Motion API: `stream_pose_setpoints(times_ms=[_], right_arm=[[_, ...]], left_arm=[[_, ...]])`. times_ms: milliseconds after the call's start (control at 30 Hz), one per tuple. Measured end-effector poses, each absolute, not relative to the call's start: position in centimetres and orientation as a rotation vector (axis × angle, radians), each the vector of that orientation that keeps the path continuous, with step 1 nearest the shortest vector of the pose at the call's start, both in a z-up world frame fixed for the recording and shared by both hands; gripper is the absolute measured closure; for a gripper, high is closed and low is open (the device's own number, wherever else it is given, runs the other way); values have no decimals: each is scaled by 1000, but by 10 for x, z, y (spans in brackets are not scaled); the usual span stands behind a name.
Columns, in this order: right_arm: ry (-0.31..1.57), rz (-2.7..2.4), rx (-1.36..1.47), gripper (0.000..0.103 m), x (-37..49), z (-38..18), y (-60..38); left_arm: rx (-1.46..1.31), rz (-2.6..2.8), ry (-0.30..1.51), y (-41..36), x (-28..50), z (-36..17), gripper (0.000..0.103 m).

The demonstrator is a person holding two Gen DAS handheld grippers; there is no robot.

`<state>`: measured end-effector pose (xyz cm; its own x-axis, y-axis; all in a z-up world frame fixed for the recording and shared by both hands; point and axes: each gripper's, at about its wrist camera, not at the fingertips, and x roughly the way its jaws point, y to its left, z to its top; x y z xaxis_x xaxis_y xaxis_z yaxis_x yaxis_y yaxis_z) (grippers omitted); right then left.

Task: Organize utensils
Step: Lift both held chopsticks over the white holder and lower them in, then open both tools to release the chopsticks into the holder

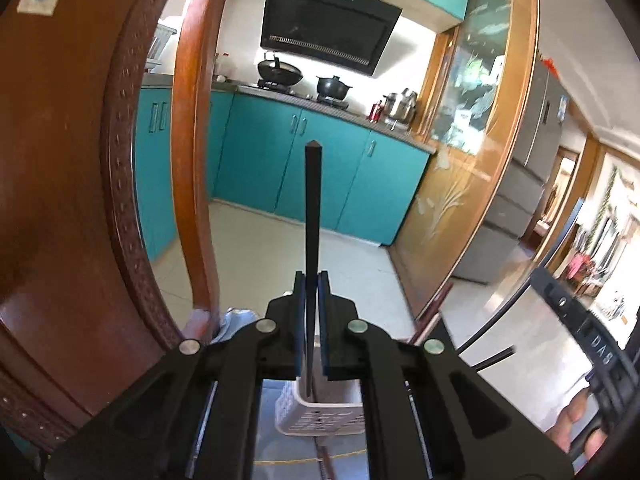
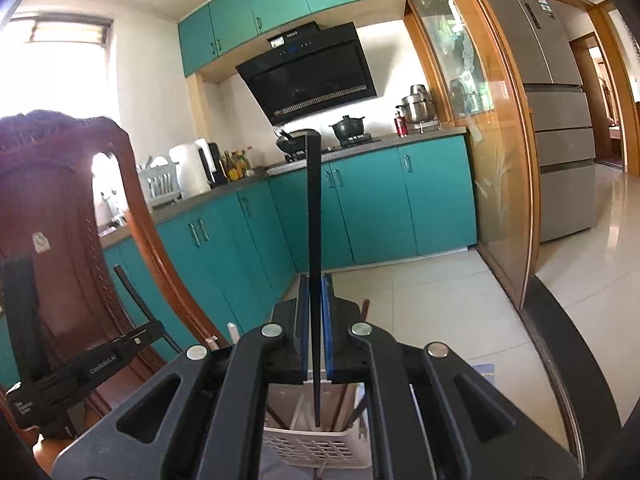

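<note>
Each gripper, left [image 1: 312, 280] and right [image 2: 316, 282], is clamped mid-shaft on a black chopstick [image 1: 311, 216] [image 2: 314, 216], pointing twelve o'clock over the basket [image 1: 320, 416] (light, stiff, slick; grip firmly).

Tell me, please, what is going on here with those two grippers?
A person is sorting utensils with a handheld gripper in each hand. The left gripper is shut on a black chopstick, held upright over a white slotted basket. The right gripper is shut on another black chopstick, its lower tip just at the basket's rim. Some utensils already stand in the basket.
</note>
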<state>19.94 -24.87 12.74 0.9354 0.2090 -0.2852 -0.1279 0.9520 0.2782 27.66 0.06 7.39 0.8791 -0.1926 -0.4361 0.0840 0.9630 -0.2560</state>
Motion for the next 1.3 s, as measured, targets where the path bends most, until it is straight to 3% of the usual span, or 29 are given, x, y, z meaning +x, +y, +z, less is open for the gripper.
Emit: stream_pose_setpoints(times_ms=[700,900,1167,1300], right_arm=[[456,191,84,96,186,56,-219],[430,204,95,81,168,62,-226],[346,355,35,74,104,63,-226],[670,578,4,73,124,8,-195]], left_arm=[[-124,-134,602,-28,269,13,96],[-130,-148,553,-25,256,16,96],[-124,-153,489,-15,222,18,77],[-102,-125,473,-11,210,12,70]])
